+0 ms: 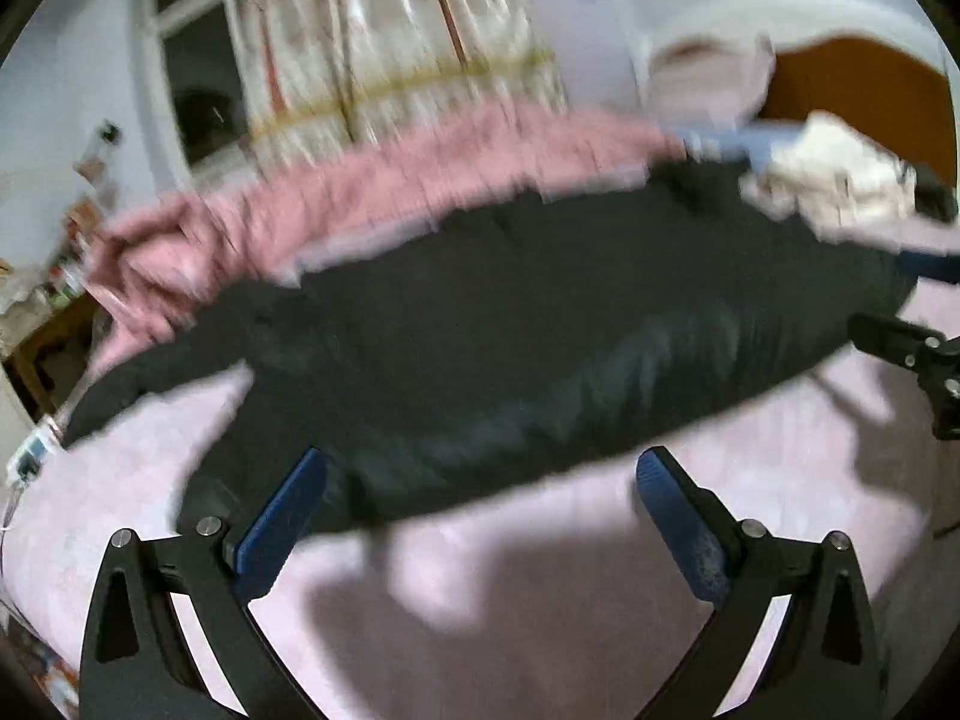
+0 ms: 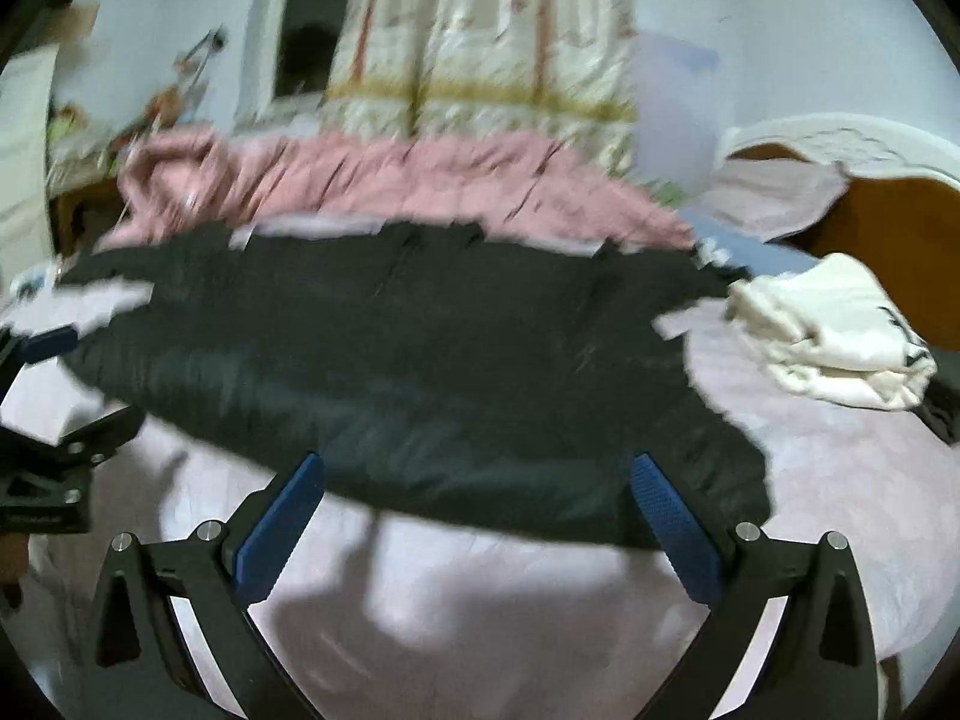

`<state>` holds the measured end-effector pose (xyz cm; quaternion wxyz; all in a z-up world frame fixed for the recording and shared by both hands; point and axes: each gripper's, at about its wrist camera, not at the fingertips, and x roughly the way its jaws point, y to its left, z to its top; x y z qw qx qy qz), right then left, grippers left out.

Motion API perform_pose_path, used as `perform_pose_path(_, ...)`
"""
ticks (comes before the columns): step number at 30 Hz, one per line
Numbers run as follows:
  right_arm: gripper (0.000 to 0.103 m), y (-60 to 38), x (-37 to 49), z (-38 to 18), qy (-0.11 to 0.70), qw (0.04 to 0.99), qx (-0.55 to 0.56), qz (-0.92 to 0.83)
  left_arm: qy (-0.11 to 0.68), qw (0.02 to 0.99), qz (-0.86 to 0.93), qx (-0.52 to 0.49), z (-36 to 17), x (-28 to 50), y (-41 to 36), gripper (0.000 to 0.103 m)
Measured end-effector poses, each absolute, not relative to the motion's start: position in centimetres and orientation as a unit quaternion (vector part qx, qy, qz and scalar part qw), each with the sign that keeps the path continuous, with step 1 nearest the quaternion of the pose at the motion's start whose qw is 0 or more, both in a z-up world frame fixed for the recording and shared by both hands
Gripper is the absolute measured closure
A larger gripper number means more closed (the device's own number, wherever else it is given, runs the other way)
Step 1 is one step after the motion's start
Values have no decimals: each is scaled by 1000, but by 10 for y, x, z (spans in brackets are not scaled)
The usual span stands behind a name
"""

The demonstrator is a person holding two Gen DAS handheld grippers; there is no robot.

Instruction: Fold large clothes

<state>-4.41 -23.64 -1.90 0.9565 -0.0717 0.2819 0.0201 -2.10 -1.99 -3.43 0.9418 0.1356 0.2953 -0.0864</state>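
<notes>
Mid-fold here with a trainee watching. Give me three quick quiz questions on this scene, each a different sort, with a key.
1. True or false: the left tool grips the black garment.
2. What lies at the garment's far edge? A) pink blanket B) green towel C) red pillow
3. Fill in: the folded clothes near the headboard are ____ in colour.

Key: 1 false, both tools' jaws stand open, right tool too; 2 A, pink blanket; 3 white.
</notes>
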Motion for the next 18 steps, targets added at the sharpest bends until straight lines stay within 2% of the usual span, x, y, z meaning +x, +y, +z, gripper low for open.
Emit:
perform_pose_path(5, 0, -220, -31, -41, 324, 935, -140, -14, 303, 937, -48, 169, -51, -12, -24, 0)
perform_pose_path(11, 0, -214, -12, -48, 304, 929, -201, -68, 261, 943, -7, 208, -54, -2, -23, 0)
perform_pose_path(16, 0, -220, -9, -49, 309, 930, -185, -68, 276, 947, -10, 166, -52, 18, -4, 1)
perform_pose_path(18, 0, -223, -8, -49, 309, 931, -178, -77, 280, 945, -12, 169, -54, 20, -5, 7)
